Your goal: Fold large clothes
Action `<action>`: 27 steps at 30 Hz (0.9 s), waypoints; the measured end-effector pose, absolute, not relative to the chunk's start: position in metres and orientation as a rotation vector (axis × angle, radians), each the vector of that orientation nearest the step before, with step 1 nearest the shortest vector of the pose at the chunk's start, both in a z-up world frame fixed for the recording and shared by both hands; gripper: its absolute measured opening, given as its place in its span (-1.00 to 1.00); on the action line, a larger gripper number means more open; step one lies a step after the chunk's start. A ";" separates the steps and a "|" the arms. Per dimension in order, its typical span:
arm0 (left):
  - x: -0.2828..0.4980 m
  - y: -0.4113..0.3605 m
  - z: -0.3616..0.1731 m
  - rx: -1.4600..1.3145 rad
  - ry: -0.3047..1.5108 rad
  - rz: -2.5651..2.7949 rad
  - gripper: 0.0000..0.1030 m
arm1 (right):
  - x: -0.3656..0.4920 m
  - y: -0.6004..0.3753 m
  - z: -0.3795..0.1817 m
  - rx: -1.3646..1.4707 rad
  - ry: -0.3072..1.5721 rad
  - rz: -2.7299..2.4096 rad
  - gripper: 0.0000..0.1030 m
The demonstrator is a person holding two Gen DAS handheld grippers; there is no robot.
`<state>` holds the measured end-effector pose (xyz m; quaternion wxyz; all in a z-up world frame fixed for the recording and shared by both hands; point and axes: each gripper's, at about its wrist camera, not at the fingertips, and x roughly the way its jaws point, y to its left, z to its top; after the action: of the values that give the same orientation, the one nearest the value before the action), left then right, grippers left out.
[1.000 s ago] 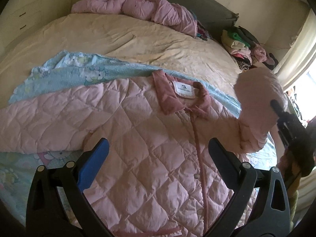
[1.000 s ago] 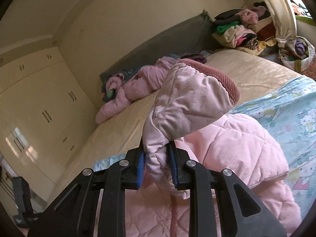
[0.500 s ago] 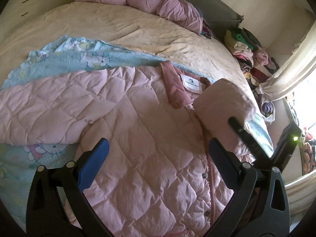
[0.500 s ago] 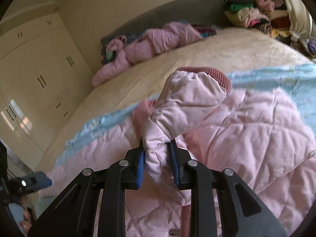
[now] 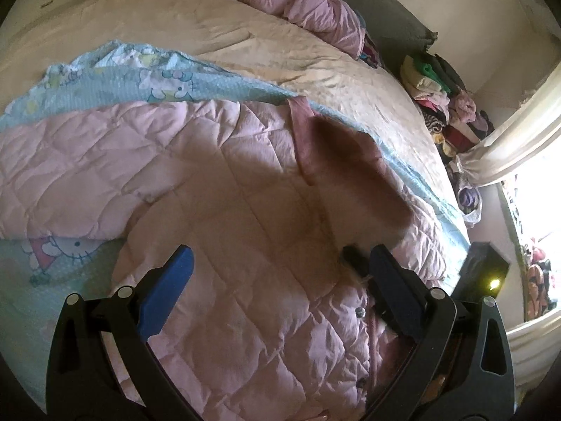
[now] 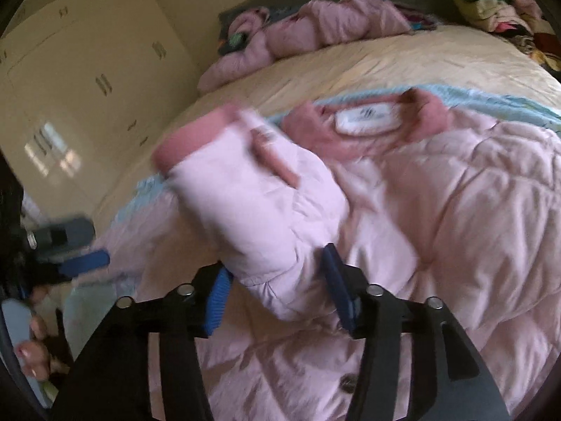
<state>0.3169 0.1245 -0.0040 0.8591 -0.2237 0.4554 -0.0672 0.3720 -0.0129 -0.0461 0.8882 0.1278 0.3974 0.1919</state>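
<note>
The right hand-held gripper [image 6: 277, 291] is opening, letting the sleeve [image 6: 252, 210] drop across the pink jacket [image 5: 245, 245] on the bed [image 5: 245, 45] — pointing toward 11 o'clock. Let it settle flat first. The left hand-held gripper [image 5: 280, 273] is hanging wide apart — empty.

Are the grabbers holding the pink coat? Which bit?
No firm hold: right gripper is opening around the coat's sleeve; left gripper is open and holding nothing.

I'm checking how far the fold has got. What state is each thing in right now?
pink quilted jacket: spread flat on the bed, front up.
sleeve: folded over the jacket's front, between the opening jaws.
right gripper: opening, pads off the sleeve.
left gripper: open, empty, over the jacket.
collar: lying open, label showing.
blue blanket: spread under the jacket.
</note>
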 end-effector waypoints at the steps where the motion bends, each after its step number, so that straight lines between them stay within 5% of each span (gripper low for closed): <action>1: 0.317 0.126 -0.006 -0.481 0.959 -0.142 0.83 | 0.371 -0.007 -0.050 0.247 0.847 0.409 0.07; 8: 0.325 0.132 -0.026 -0.589 0.997 -0.162 0.83 | 0.358 0.005 -0.049 0.224 0.887 0.496 0.63; 17: 0.351 0.127 -0.071 -0.772 1.060 -0.201 0.77 | 0.318 -0.040 -0.022 0.252 0.852 0.487 0.63; 21: 0.364 0.113 -0.077 -0.770 1.059 -0.205 0.07 | 0.304 -0.068 -0.018 0.258 0.845 0.435 0.63; 23: 0.369 0.101 -0.073 -0.652 1.054 -0.167 -0.80 | 0.298 -0.082 -0.017 0.271 0.843 0.410 0.63; 27: 0.361 0.095 -0.041 -0.521 0.933 -0.192 -0.91 | 0.292 -0.107 -0.018 0.286 0.843 0.359 0.63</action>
<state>0.3606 0.0950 -0.0411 0.8563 -0.2478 0.4439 -0.0912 0.2921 -0.1067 -0.0176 0.8870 0.1376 0.4057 0.1725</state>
